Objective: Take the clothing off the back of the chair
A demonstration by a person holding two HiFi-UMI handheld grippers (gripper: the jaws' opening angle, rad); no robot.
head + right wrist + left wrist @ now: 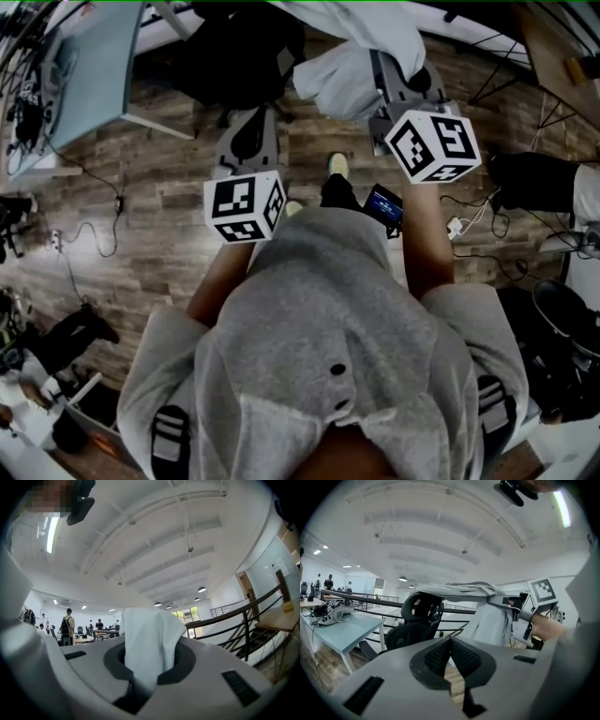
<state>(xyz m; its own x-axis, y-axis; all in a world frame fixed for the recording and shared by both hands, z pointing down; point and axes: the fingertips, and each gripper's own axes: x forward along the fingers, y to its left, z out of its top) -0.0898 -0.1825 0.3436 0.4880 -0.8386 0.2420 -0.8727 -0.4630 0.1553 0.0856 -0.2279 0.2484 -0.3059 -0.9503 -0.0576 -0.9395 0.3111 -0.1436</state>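
A pale grey garment [361, 56] hangs from my right gripper [405, 86], which is shut on a fold of the cloth [150, 639]. In the left gripper view the garment [487, 609] stretches from the right gripper [520, 606] back over the headrest of the black office chair [417, 620]. Whether it still rests on the headrest I cannot tell. The chair [239, 52] stands just left of the garment in the head view. My left gripper [249, 141] points at the chair from short of it. Its jaws meet with nothing between them [450, 641].
A pale blue desk [94, 66] stands left of the chair, with gear on its top [333, 613]. Cables trail over the wood floor [141, 216]. A black railing [234, 620] and stairs lie to the right. People stand far off [68, 625].
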